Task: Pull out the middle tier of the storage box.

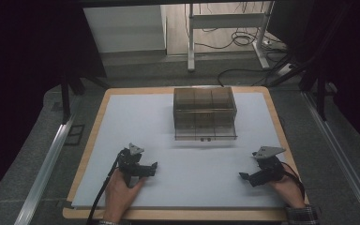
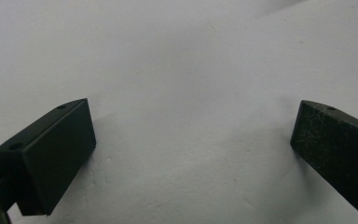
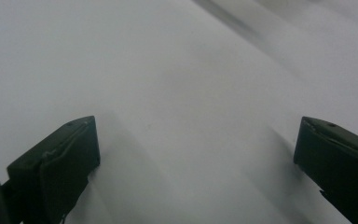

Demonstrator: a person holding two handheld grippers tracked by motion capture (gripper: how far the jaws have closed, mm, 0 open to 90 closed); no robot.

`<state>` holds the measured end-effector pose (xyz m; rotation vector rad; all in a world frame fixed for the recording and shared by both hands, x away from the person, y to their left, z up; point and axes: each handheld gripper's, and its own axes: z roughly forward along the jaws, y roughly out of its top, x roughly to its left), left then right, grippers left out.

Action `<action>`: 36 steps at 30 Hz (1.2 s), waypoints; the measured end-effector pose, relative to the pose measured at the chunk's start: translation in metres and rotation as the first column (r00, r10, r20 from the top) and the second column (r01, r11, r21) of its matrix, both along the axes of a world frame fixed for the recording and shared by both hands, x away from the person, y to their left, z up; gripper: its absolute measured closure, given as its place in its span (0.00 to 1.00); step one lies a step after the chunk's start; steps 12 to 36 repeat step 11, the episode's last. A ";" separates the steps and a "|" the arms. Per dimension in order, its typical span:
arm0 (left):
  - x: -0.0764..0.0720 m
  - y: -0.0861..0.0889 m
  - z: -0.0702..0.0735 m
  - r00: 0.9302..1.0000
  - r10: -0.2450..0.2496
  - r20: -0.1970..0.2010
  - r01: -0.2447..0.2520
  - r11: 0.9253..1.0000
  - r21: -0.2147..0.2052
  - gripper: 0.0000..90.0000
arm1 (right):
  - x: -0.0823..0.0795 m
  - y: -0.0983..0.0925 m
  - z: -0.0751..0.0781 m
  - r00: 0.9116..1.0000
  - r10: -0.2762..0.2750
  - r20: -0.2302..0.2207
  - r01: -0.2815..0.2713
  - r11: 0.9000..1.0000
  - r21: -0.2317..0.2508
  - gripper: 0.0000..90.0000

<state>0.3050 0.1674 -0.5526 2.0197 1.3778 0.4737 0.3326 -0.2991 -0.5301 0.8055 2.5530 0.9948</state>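
While both wide-open, empty grippers, left gripper (image 1: 153, 168) and right gripper (image 1: 243, 176), rest near edge, drawer box (image 1: 205, 114) sits far centre; drawer seemingly ajar. Risk: one-sided pull skids light box.

my high view looks forward and down over the whole white mat (image 1: 192, 154); each gripper view sits low and close, facing that same mat (image 2: 186, 70) between its own jaws.
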 end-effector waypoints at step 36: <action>0.000 0.000 0.000 1.000 0.000 0.000 0.000 1.000 0.001 0.00 | 0.001 -0.001 -0.001 1.000 -0.007 -0.015 0.008 1.000 0.010 0.00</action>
